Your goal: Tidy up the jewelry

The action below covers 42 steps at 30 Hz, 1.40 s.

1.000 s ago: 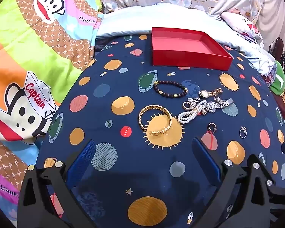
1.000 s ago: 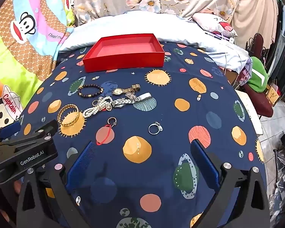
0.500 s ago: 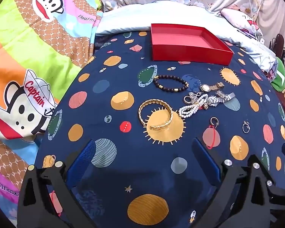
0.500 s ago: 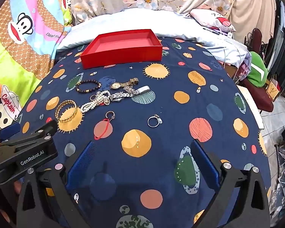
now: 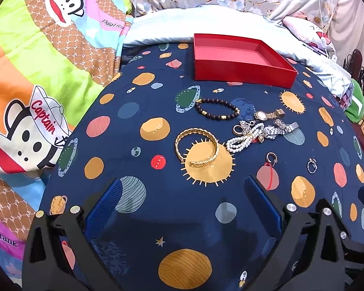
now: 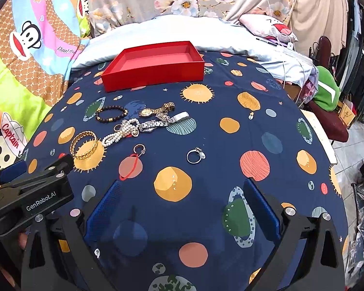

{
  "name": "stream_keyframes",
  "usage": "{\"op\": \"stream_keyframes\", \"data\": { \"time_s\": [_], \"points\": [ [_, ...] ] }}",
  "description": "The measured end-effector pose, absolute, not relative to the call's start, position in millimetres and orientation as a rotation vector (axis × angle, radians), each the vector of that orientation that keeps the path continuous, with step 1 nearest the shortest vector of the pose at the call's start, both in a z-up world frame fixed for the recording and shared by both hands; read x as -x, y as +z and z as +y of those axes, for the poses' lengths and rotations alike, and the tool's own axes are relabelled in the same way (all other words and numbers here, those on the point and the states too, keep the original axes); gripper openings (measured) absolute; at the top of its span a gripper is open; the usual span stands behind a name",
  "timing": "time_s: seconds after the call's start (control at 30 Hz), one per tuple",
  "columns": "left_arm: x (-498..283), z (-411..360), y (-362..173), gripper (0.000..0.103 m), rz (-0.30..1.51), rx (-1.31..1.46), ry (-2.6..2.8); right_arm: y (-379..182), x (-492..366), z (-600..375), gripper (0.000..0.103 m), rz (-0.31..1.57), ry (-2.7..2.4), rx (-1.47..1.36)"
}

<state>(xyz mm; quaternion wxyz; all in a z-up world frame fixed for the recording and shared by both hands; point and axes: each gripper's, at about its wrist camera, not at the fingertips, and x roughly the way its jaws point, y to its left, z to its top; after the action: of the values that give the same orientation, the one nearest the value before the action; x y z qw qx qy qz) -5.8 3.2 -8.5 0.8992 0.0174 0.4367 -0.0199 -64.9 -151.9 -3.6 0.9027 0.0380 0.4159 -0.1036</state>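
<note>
An empty red box (image 5: 240, 59) (image 6: 155, 66) stands at the far side of the navy planet-print cloth (image 5: 157, 218). In front of it lie a dark bead bracelet (image 5: 217, 112) (image 6: 111, 113), a gold watch (image 5: 269, 115) (image 6: 156, 110), a silver watch (image 6: 165, 121), a pearl bracelet (image 5: 245, 138) (image 6: 119, 134), a gold bangle (image 5: 197, 149) (image 6: 84, 145), a small ring with a red loop (image 6: 138, 149) and a silver ring (image 5: 311, 165) (image 6: 195, 155). My left gripper (image 5: 182, 194) is open and empty, short of the gold bangle. My right gripper (image 6: 180, 194) is open and empty, short of the silver ring.
A cartoon-monkey quilt (image 5: 36, 72) lies to the left and a pale pillow (image 6: 169, 31) behind the box. The cloth drops off at the right, with a green item (image 6: 325, 94) and floor clutter beyond. The left gripper's body (image 6: 29, 194) shows at the right wrist view's left edge.
Both grippers have moved slightly closer to the jewelry. No item has moved, and both stay open.
</note>
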Motion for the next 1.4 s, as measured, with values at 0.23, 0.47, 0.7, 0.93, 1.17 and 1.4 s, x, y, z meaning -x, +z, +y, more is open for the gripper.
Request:
{"op": "stream_keyframes", "data": {
  "time_s": [0.23, 0.47, 0.7, 0.93, 1.17, 1.4],
  "points": [
    [9, 8, -8, 0.098, 0.897, -0.005, -0.053, 2, 66, -151, 0.098, 0.838, -0.213, -0.084],
    [12, 10, -6, 0.098, 0.889, -0.001, -0.058, 3, 70, -150, 0.098, 0.827, -0.207, -0.096],
    [14, 11, -7, 0.098, 0.892, -0.013, -0.051, 1, 73, -148, 0.098, 0.827, -0.201, -0.100],
    [15, 11, -7, 0.098, 0.894, -0.019, -0.048, -3, 73, -151, 0.098, 0.838, -0.206, -0.114],
    [15, 9, -11, 0.098, 0.903, -0.026, -0.045, -5, 73, -151, 0.098, 0.843, -0.207, -0.116],
    [15, 10, -13, 0.098, 0.902, -0.035, -0.038, -7, 72, -150, 0.098, 0.849, -0.205, -0.117]
  ]
}}
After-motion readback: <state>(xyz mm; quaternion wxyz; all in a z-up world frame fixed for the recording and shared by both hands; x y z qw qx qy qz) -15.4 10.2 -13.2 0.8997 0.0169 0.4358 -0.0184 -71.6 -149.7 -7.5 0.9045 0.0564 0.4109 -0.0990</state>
